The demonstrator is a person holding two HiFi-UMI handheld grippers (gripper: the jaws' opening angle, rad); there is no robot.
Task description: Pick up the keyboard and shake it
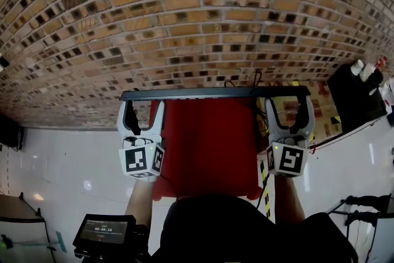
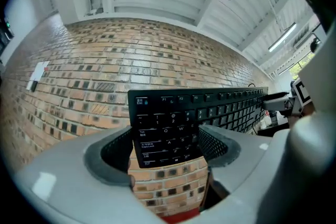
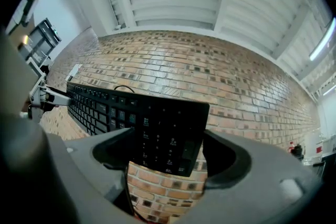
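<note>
A black keyboard (image 1: 215, 93) is held up in the air in front of the brick wall, seen edge-on as a dark bar in the head view. My left gripper (image 1: 141, 111) grips its left end, my right gripper (image 1: 287, 109) its right end. In the left gripper view the Esc-side keys of the keyboard (image 2: 168, 123) sit between the jaws of the left gripper (image 2: 165, 136), keys facing the camera. In the right gripper view the number-pad end of the keyboard (image 3: 168, 128) sits between the jaws of the right gripper (image 3: 165, 147). Its cable (image 3: 128, 196) hangs down.
A red surface (image 1: 209, 145) lies below the keyboard, between my arms. The brick wall (image 1: 184, 9) fills the upper view. A small screen (image 1: 103, 232) is at the bottom left, a black case (image 1: 357, 95) at the right, and a stand (image 1: 363, 206) at the lower right.
</note>
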